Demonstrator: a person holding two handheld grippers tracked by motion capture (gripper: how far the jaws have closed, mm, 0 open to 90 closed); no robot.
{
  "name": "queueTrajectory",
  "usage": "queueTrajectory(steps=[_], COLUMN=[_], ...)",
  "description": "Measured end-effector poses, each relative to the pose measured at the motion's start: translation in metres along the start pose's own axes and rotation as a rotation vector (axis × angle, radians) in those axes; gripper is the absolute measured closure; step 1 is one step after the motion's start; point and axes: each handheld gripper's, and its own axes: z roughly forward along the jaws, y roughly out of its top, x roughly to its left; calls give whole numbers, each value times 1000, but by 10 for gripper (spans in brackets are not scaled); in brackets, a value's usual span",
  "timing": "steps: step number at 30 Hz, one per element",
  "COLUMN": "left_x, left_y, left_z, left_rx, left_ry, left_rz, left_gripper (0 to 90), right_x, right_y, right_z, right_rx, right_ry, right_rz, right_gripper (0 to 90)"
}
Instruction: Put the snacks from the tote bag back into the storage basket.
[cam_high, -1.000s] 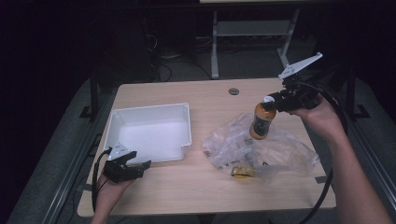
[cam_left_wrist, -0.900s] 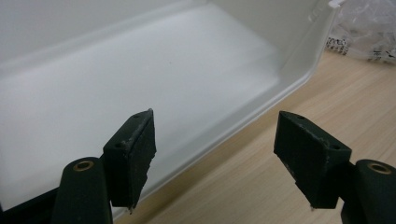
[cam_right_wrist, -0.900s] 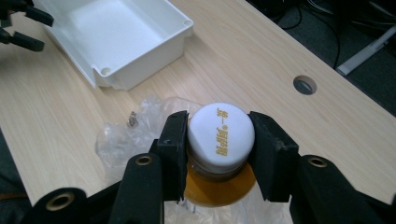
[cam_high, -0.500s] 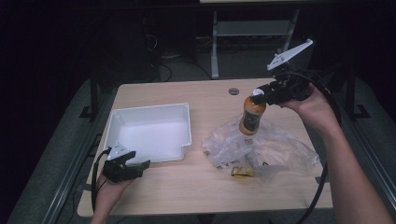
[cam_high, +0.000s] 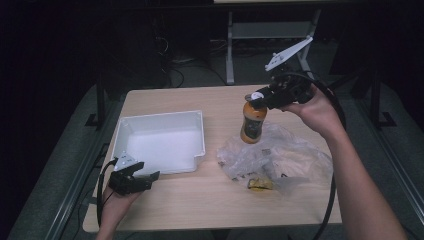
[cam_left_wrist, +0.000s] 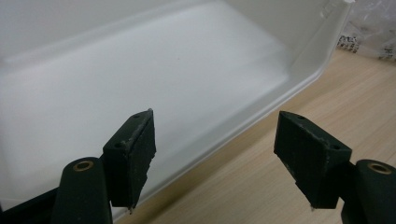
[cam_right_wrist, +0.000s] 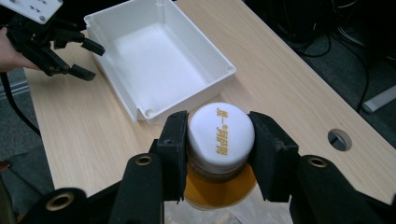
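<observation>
Right gripper (cam_high: 261, 98) raised — clamped on bottle (cam_high: 251, 122) cap.

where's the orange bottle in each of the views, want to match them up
High view: the orange bottle hangs upper centre-right, held at its white cap by the right gripper, above the clear plastic bag.
Left gripper view: not in it.
Right gripper view: the bottle sits bottom centre, cap clamped between the black jaws.
Shared landmark: the white tray, seen in the left gripper view and the right gripper view too.
</observation>
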Motion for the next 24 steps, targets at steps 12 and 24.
queueTrajectory(steps=[12, 24], left_x=[1, 2], left_y=[0, -1], left_z=[0, 0], left_rx=[4, 11], left_ry=[1, -3], left_rz=[1, -2], left_gripper=[289, 288], right_x=[17, 32], right_y=[29, 50], right_z=[17, 35], right_rx=[-1, -4], right_ry=[33, 70], right_rz=[-54, -89], right_gripper=[591, 591])
